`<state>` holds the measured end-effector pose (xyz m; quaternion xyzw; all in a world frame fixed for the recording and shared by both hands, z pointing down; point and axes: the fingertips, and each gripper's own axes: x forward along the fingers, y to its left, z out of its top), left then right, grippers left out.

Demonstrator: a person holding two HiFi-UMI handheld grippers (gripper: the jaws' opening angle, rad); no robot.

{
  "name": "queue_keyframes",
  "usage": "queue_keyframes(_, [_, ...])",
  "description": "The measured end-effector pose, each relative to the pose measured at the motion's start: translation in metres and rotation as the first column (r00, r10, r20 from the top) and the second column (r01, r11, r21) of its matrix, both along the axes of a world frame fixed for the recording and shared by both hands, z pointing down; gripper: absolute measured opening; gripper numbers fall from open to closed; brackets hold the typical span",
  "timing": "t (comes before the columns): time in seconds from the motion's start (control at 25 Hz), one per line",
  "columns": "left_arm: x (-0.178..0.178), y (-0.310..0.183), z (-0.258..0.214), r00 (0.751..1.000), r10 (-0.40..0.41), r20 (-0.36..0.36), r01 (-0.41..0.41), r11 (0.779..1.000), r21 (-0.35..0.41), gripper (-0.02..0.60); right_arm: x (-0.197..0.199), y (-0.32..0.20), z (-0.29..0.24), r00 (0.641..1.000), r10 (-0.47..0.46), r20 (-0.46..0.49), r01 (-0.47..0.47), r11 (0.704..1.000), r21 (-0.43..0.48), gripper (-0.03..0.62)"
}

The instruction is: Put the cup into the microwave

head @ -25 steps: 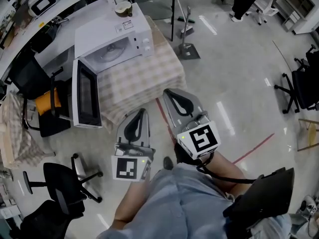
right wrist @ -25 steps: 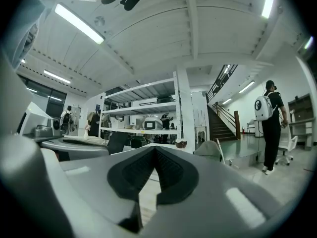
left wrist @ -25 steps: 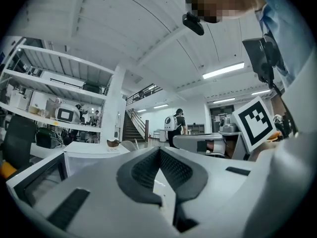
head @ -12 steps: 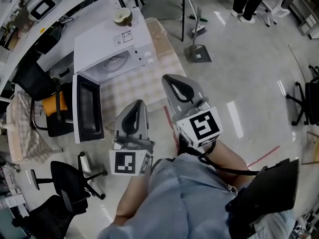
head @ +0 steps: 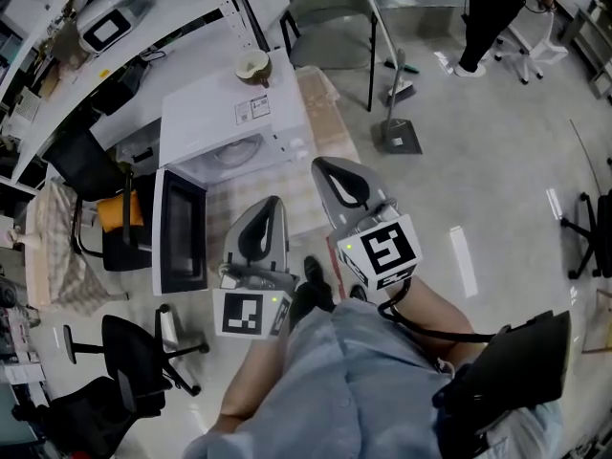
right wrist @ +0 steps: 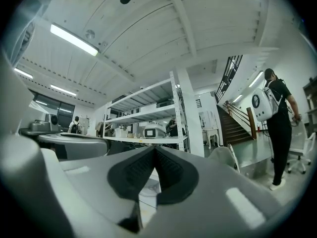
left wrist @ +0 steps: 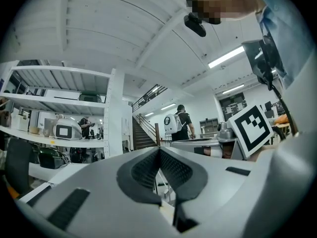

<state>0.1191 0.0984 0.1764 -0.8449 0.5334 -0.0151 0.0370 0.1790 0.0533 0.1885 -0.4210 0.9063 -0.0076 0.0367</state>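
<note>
the left gripper (left wrist: 159, 153) has its dark ribbed pads pressed together with nothing between them, and the right gripper (right wrist: 154, 153) is the same: jaws closed, empty. both point roughly level, side by side in front of the person, short of the table (head: 320, 113) with the checked cloth.

the cup (head: 253, 65) stands upright on top of the microwave (head: 229, 113), towards its far edge, well apart from either gripper. the microwave door (head: 180, 245) hangs wide open to the left, and the turntable (head: 234, 151) shows inside the cavity.

the step in hand looks like the reach for the cup, so little of the task is done. to do it well, the chosen gripper should spread its jaws before it gets close, not at the cup. it should come in level at the cup's side and close across the wall, low enough that the cup does not tip. the lift should clear the microwave's top edge. the carry down into the cavity should keep away from the open door, with the other gripper held back.
</note>
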Motion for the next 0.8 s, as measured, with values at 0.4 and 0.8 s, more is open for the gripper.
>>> queue_keyframes(0.4, [-0.026, -0.052, 0.002, 0.999, -0.013, -0.039, 0.014, 1.0, 0.024, 0.005, -0.023, -0.05, 0.007, 1.0, -0.002, -0.025, 0.002, 1.0, 0.005, -0.003])
queue_keyframes(0.8, [-0.066, -0.134, 0.006, 0.997, 0.006, -0.08, -0.006, 1.0, 0.001, 0.005, -0.061, -0.132, 0.018, 0.998, 0.017, -0.064, -0.017, 1.0, -0.008, -0.003])
